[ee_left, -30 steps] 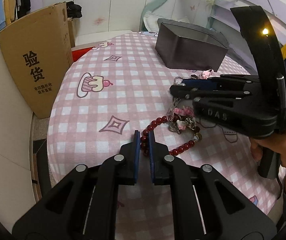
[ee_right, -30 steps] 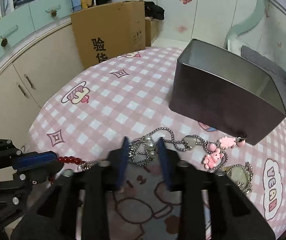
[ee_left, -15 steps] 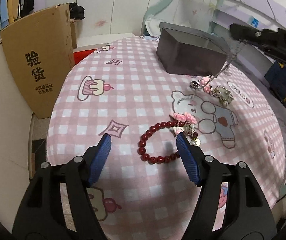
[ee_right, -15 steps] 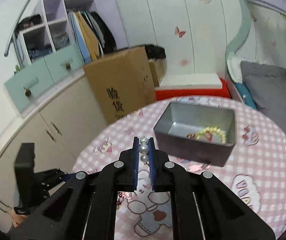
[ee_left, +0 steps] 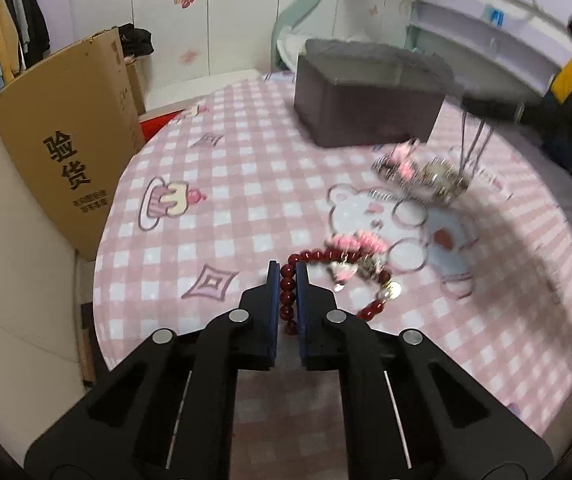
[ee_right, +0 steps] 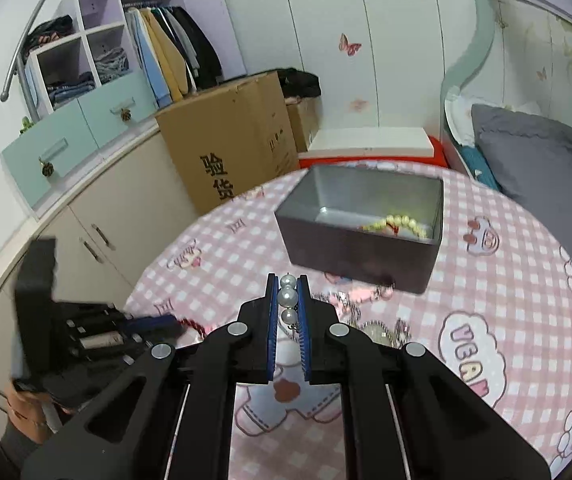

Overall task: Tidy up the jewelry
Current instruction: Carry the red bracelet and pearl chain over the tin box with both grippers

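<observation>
My left gripper [ee_left: 287, 276] is shut on a red bead bracelet [ee_left: 328, 258] that lies on the pink checked tablecloth, with pink charms [ee_left: 356, 242] tangled in it. My right gripper [ee_right: 287, 286] is shut on the pearl end of a silver chain necklace [ee_right: 288, 297] and holds it above the table; its chain and charms [ee_left: 422, 176] hang down, blurred, in the left wrist view. A grey metal box [ee_right: 360, 228] stands beyond, open, with a yellow bead bracelet [ee_right: 400, 225] inside. The box also shows in the left wrist view [ee_left: 366, 114].
A round table with a pink checked cloth [ee_left: 226, 200] carries everything. A cardboard carton [ee_left: 66, 152] stands at its left, against beige cabinets [ee_right: 98, 236]. A bed with grey bedding [ee_right: 542, 164] lies at the right.
My left gripper has closed on the red bead bracelet; half a second ago it was open above it. My right gripper holds the pearl necklace up, closer to the box than before.
</observation>
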Demonstrator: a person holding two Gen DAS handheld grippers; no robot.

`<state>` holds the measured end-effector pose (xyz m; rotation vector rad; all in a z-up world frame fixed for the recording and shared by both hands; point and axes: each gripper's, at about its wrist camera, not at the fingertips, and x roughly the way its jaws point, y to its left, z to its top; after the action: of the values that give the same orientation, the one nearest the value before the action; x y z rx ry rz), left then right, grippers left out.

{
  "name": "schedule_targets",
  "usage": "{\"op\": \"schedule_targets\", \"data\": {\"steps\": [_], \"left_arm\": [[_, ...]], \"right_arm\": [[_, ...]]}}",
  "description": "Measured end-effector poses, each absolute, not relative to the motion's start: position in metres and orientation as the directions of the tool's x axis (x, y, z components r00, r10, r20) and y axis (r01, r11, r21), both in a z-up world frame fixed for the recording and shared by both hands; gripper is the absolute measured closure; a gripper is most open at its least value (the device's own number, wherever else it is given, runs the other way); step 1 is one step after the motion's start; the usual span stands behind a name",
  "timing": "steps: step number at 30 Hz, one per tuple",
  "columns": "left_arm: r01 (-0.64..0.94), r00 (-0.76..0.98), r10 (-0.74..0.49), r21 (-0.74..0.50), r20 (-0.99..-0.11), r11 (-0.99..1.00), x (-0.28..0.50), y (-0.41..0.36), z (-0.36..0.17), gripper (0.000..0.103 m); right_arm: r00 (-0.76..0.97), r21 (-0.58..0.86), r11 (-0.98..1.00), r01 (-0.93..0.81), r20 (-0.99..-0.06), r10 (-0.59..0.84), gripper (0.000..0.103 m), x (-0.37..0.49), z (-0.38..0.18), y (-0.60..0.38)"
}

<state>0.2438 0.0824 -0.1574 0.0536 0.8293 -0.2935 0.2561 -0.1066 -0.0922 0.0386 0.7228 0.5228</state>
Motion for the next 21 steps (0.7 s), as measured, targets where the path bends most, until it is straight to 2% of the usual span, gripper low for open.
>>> {"op": "schedule_targets", "data": {"steps": [10,21], "left_arm": [[0.383,0.655,-0.406,-0.184,-0.637,0.905,0.244,0.07,-0.109,0.095],[0.431,0.659,-0.452,-0.192,-0.601,0.882,0.25,0.047,-0.08,0.095]], "right_arm": [[0.606,0.246,0.871,-0.425,-0.638,0.475,0.095,0.247,-0.112,-0.12],[0.612,0.272,0.872,-0.408,-0.627,0.482,0.095,0.245,-0.11,-0.137]]}}
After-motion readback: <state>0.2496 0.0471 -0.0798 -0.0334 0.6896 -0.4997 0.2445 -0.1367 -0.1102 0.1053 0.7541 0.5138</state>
